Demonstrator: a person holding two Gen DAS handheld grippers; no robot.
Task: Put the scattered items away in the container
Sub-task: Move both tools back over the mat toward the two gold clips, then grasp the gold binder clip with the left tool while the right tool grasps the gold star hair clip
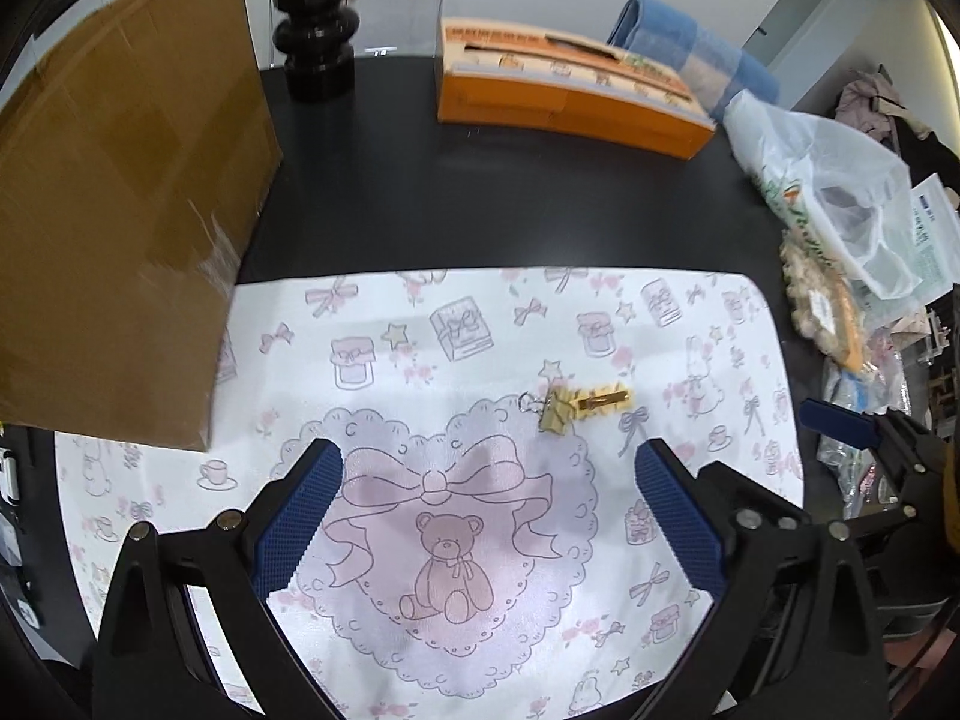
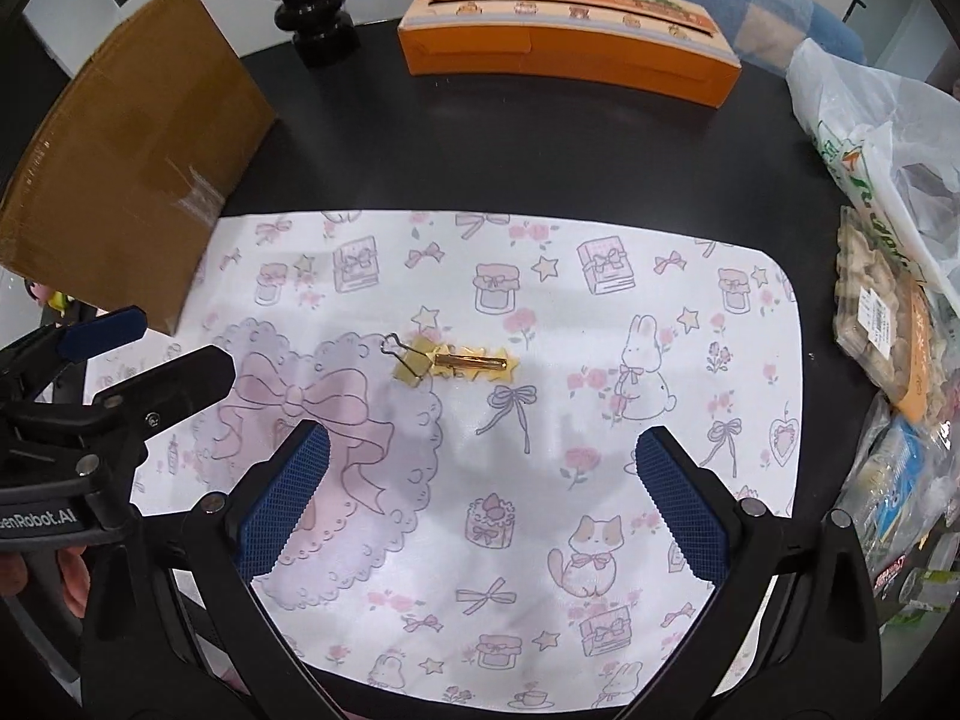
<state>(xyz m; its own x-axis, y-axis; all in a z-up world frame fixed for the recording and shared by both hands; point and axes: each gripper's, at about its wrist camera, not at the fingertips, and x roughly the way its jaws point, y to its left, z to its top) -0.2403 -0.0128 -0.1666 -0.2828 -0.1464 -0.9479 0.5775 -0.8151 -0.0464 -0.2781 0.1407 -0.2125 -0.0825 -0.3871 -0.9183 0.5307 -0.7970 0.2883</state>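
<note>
A gold binder clip (image 1: 555, 414) (image 2: 411, 366) and a gold star hair clip (image 1: 603, 402) (image 2: 477, 363) lie touching each other on a white mat (image 1: 456, 324) (image 2: 540, 300) printed with pink bows and bears. A brown cardboard box (image 1: 120, 210) (image 2: 138, 162) stands on the mat's left corner; its top is out of view. My left gripper (image 1: 489, 516) hovers open above the mat, near and left of the clips. My right gripper (image 2: 480, 498) is open too, just short of the clips. Neither holds anything.
An orange carton (image 1: 570, 96) (image 2: 564, 42) and a black vase (image 1: 315, 42) (image 2: 315, 18) of flowers stand at the back of the black table (image 1: 480, 198). Plastic bags and snack packs (image 1: 840, 210) (image 2: 888, 240) crowd the right edge.
</note>
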